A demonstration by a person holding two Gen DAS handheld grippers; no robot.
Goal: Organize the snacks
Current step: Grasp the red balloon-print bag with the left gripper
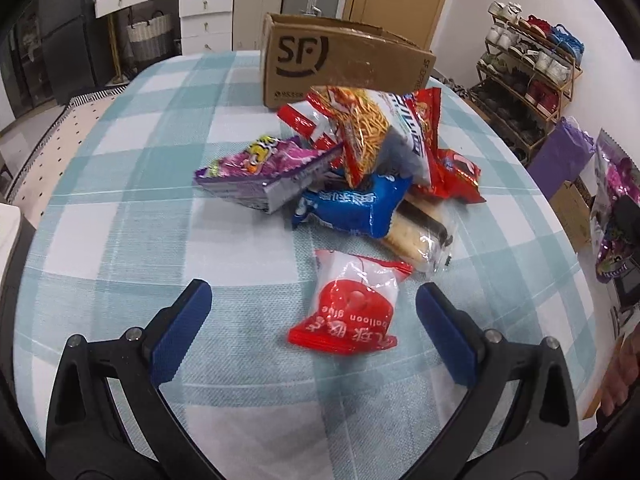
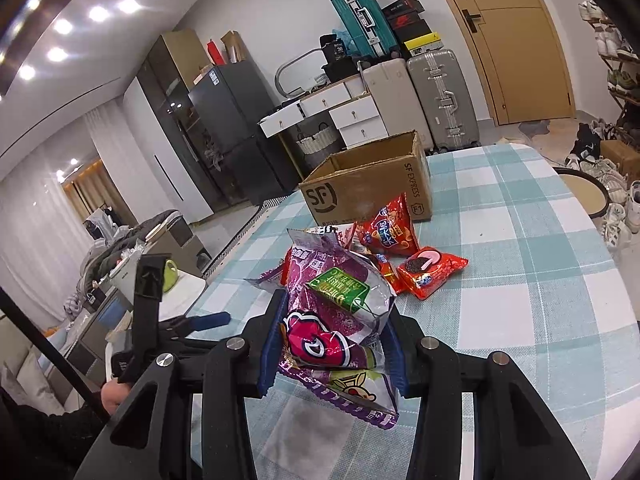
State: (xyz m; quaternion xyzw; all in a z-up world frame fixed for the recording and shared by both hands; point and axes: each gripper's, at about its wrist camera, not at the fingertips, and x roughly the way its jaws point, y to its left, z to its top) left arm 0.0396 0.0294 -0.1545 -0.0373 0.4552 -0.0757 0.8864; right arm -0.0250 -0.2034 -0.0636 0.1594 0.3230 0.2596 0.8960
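The right claw (image 2: 332,344) grips a purple snack bag (image 2: 340,312); the left claw (image 1: 312,332) gapes, empty. Lift clear over the SF cardboard box (image 2: 368,184) rim, upper centre, before letting go.

Background only — silver suitcase (image 2: 442,100) at 12, dark fridge (image 2: 224,128) at 10, shoe rack (image 1: 528,76) at 2, wooden door (image 2: 516,36) at 1.

The cardboard box (image 1: 344,64) stands on the desk (image 1: 132,184); the snack pile (image 1: 360,160) lies just before the box, the balloon-glue packet (image 1: 352,304) nearer still.
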